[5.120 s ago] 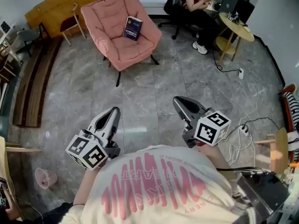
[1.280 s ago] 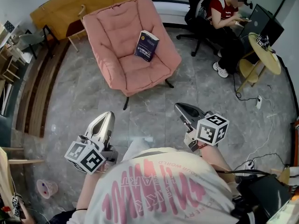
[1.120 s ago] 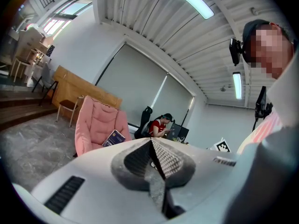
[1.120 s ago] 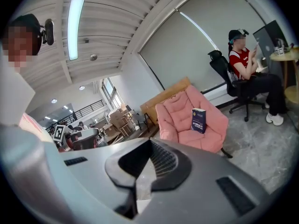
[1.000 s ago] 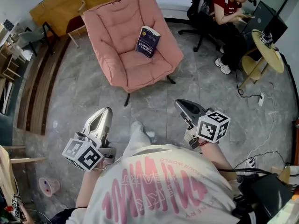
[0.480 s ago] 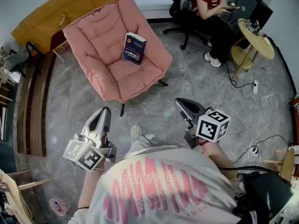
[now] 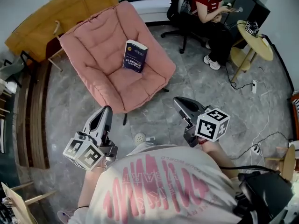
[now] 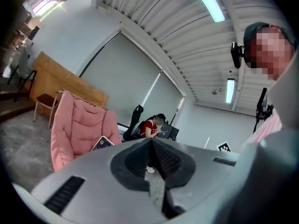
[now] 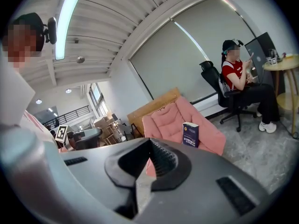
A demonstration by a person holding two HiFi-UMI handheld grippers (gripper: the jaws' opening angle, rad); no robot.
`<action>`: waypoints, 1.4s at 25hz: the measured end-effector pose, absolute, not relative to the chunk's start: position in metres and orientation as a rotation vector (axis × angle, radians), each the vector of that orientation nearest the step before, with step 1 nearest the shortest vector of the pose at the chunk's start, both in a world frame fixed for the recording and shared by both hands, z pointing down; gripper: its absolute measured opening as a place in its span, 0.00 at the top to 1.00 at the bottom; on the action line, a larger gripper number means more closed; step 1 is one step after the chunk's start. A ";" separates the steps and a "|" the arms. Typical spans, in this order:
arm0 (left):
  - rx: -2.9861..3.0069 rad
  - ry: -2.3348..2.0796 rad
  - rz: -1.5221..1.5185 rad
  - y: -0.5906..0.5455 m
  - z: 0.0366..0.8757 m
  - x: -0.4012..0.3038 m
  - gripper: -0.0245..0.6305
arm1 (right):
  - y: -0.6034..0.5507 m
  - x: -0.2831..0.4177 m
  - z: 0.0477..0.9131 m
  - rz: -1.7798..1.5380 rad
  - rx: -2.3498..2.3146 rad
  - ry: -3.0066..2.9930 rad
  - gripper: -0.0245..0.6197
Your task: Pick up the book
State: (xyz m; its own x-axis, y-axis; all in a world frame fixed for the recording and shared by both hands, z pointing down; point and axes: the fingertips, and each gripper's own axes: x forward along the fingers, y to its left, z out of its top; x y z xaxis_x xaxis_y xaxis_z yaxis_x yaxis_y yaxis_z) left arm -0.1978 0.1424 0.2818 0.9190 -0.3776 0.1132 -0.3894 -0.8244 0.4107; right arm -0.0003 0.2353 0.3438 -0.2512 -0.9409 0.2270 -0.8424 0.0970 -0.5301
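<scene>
A dark blue book (image 7: pixel 134 56) stands tilted against the back cushion of a pink armchair (image 7: pixel 100 45). In the head view both grippers hang over the grey floor, short of the chair's front edge. My left gripper (image 7: pixel 106 110) is shut and holds nothing; it points at the chair's front. My right gripper (image 7: pixel 177 101) is also shut and empty, off to the chair's right. In the left gripper view the book (image 8: pixel 103 143) peeks over the closed jaws. The right gripper view shows the book (image 9: pixel 190 134) upright on the chair (image 9: pixel 168 120), well beyond the jaws.
A person (image 7: pixel 210 3) sits on an office chair at the back right, beside a round yellow side table (image 7: pixel 254 34). Cables and a power strip (image 7: pixel 254 85) lie on the floor at right. A wooden cabinet (image 7: pixel 51 13) stands behind the armchair. My shoe (image 7: pixel 139 138) shows between the grippers.
The armchair and book have drawn nearer in the head view as both grippers advanced toward them. Both grippers stay shut and empty.
</scene>
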 end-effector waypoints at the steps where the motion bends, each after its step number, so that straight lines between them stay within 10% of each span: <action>1: 2.643 -0.546 0.036 0.136 0.278 -0.195 0.95 | 0.229 0.001 0.342 -0.862 -1.816 2.187 0.95; 35: 2.610 -0.484 0.106 -0.029 0.297 -0.203 0.95 | 0.079 -0.017 0.340 -0.862 -1.886 2.117 0.95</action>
State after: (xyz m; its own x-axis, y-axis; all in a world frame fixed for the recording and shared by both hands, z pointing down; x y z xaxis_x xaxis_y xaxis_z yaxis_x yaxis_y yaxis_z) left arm -0.2031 -0.0292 0.2968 0.9345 -0.3184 0.1591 -0.3557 -0.8222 0.4444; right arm -0.0171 0.0787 0.3399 -0.1809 -0.9535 0.2409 -0.8505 0.0287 -0.5252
